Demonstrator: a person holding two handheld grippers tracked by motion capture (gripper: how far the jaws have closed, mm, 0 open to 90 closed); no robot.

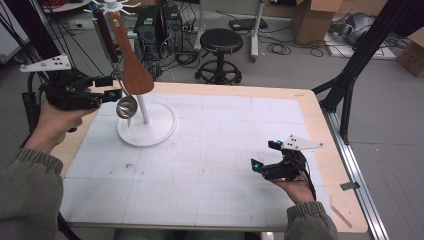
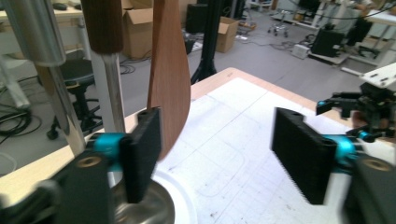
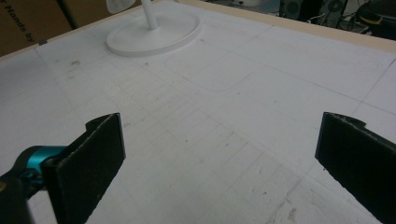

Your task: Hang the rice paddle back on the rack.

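A white utensil stand (image 1: 150, 127) rises at the far left of the table mat. From its top hooks hang a wooden spatula (image 1: 135, 70) and a metal ladle (image 1: 126, 106) with a dark wooden handle. My left gripper (image 1: 110, 88) is held level just left of the ladle's bowl. In the left gripper view the left gripper (image 2: 219, 154) is open with nothing between its pads; the spatula (image 2: 170, 79) hangs just beyond one pad and the ladle bowl (image 2: 144, 210) lies below it. My right gripper (image 1: 265, 155) rests low at the mat's right side; the right gripper (image 3: 219, 158) stands open over bare mat, facing the stand's base (image 3: 154, 35).
The white gridded mat (image 1: 215, 150) covers a wooden table (image 1: 320, 130). Behind the table stand a black stool (image 1: 220, 45), computer towers (image 1: 157, 25) and cardboard boxes (image 1: 310, 17). A black frame leg (image 1: 360, 60) slants down beside the right edge.
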